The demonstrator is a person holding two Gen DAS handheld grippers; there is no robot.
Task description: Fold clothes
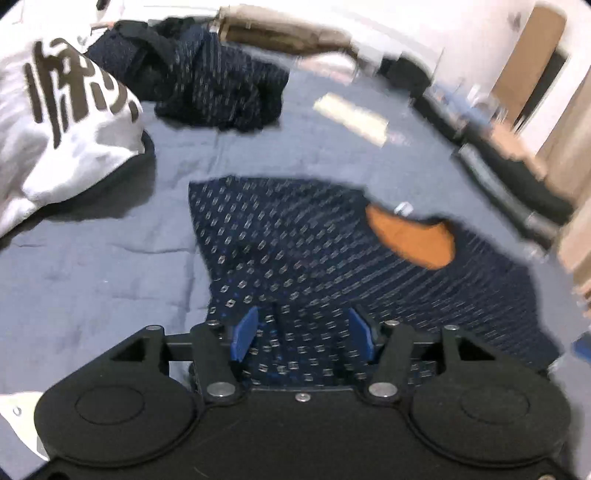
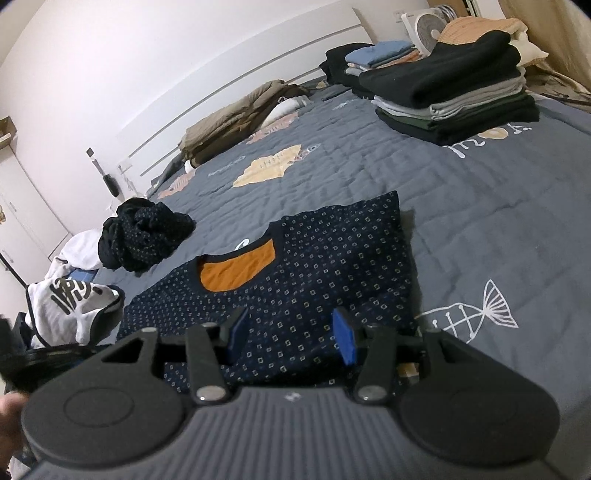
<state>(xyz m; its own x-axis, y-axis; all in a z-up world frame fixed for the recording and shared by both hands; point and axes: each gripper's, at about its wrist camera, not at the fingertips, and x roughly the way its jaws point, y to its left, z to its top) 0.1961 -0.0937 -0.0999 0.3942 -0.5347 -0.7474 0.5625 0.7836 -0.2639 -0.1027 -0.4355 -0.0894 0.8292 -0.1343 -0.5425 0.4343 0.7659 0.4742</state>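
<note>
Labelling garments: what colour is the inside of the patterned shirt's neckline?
Orange lining inside the navy patterned shirt; clearest in the right wrist view.

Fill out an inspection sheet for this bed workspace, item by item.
Surface: grey quilted bedspread with fish prints.
Job's things: navy patterned shirt spread flat, orange lining at the collar; crumpled patterned garment and white printed garment unfolded.
Clutter: folded stacks, brown bedding at the headboard.
Grippers: left gripper and right gripper, fingers apart over the shirt, pinching nothing.
Cables: nothing seen.
Surroundings: white wall, fan.
</note>
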